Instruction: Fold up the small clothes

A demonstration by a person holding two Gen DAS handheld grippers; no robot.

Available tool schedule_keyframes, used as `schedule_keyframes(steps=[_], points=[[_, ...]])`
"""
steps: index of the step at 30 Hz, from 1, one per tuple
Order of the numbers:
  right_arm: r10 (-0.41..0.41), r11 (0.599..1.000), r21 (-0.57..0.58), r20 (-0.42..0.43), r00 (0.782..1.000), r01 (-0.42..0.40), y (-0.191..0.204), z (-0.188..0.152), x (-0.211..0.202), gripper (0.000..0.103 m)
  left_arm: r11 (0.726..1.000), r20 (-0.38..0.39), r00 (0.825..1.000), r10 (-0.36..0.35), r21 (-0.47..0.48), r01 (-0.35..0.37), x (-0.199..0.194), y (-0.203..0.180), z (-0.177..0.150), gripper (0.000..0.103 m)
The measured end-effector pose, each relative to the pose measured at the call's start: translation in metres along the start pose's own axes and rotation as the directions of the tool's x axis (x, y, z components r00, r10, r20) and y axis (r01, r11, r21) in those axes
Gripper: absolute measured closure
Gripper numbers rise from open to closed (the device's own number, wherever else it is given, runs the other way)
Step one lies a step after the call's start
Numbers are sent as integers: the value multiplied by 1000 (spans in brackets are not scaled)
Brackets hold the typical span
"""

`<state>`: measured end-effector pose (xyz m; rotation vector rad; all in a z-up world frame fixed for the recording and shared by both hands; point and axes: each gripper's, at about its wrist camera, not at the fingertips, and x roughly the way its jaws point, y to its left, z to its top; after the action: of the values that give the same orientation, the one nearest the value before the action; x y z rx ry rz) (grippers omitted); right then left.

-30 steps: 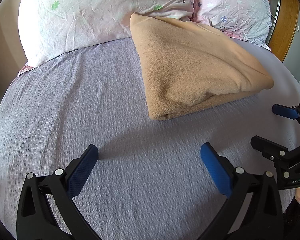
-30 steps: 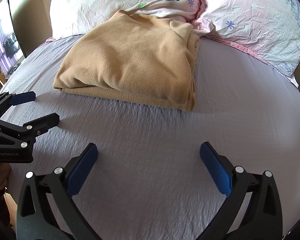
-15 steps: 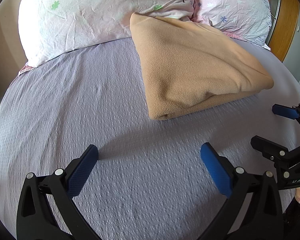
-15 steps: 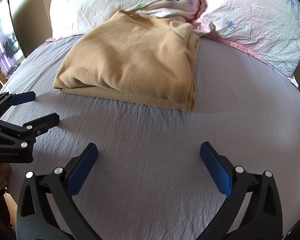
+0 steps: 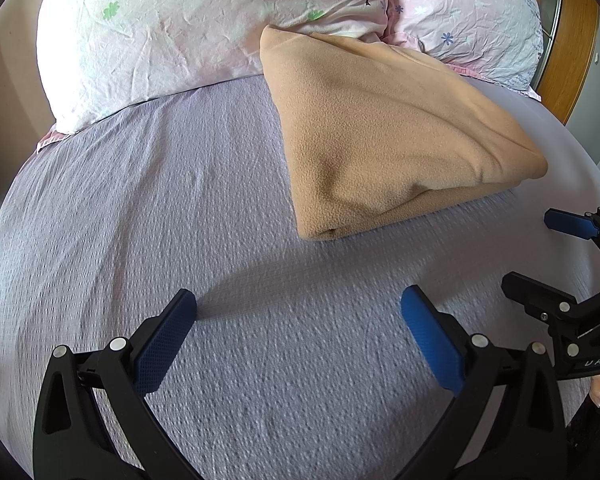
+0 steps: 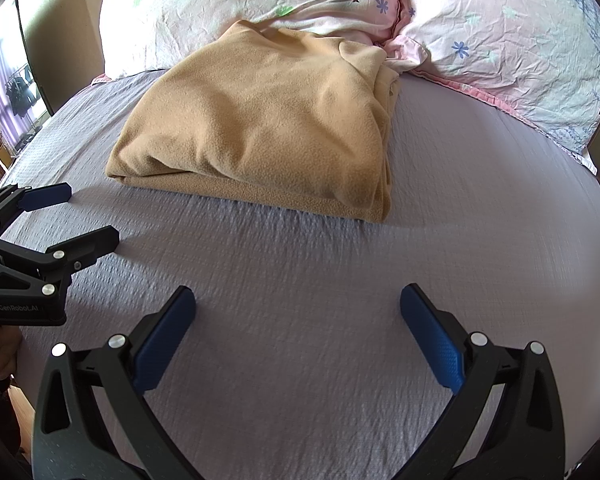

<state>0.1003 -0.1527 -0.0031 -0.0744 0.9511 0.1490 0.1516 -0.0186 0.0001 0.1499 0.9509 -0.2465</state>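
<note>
Nothing moved: folded tan garment [image 5: 388,136] on bed [image 5: 188,184], seemingly touching pillows [image 5: 204,20].

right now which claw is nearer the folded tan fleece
Left, but only slightly. The left claw is open just short of the near corner of the tan fleece, which lies ahead and to its right. The right claw is open facing the long front edge, slightly farther back.

The bed [image 5: 180,200], covered in a lilac textured sheet, carries a folded tan fleece garment [image 5: 380,132] whose far end touches two floral pillows [image 5: 188,28] at its head.
</note>
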Motion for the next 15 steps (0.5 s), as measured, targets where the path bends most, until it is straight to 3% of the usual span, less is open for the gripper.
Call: schedule_keyframes(steps=[15], points=[[1, 1000, 0, 0, 1000, -1, 0, 0, 0, 2, 1000, 5, 1000, 1, 0, -1, -1, 0, 1, 1]])
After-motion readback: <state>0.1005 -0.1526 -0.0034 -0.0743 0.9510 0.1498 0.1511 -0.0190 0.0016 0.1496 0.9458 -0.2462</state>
